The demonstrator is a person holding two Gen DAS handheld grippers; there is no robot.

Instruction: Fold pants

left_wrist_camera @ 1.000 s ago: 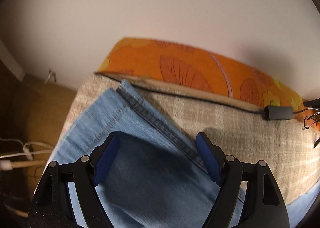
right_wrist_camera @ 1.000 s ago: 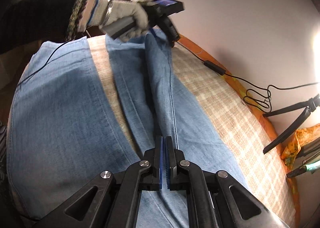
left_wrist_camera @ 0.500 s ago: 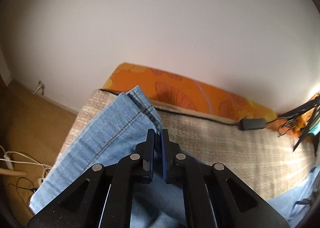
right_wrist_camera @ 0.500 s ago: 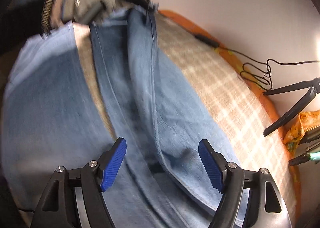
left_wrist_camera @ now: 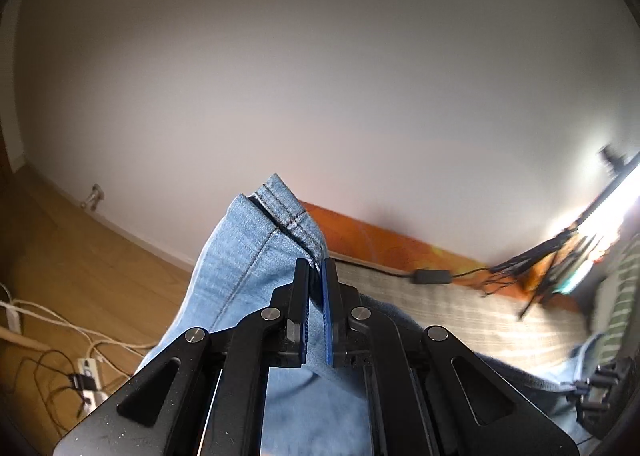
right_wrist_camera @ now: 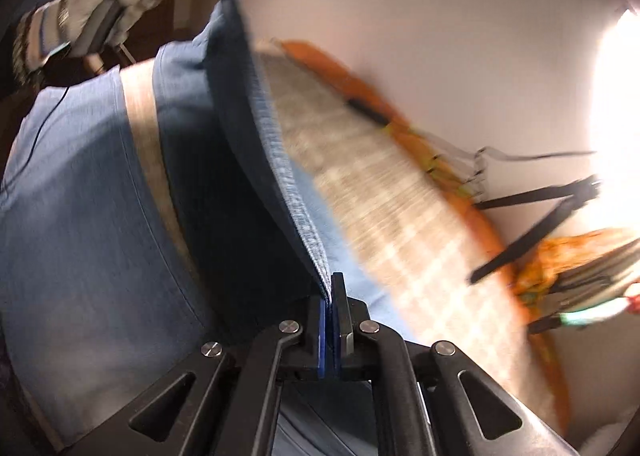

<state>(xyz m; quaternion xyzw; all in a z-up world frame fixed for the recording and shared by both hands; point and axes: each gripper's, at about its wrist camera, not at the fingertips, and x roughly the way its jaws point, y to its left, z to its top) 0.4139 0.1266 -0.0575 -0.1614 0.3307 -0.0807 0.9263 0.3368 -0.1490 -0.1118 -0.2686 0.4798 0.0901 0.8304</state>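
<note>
Both hand-held grippers are nearly closed on denim: the left hand-held gripper [left_wrist_camera: 316,270] pinches the hem end of one leg of the pants [left_wrist_camera: 256,256], the right hand-held gripper [right_wrist_camera: 330,288] clamps the same leg's edge nearer the waist. That leg hangs raised between them above the checked bed cover [right_wrist_camera: 384,192]; the other leg lies flat. Folding looks barely begun, with the lengthwise fold unfinished and the crosswise folds left.

A plain pale wall [left_wrist_camera: 320,76] rises behind a bed covered in a beige checked blanket [left_wrist_camera: 460,308] edged with orange patterned fabric [left_wrist_camera: 372,240]. Wooden flooring [left_wrist_camera: 80,256] carries tangled white cables [left_wrist_camera: 48,320], while strong light [right_wrist_camera: 616,104] glares at right beside black tripod legs [right_wrist_camera: 536,212].
</note>
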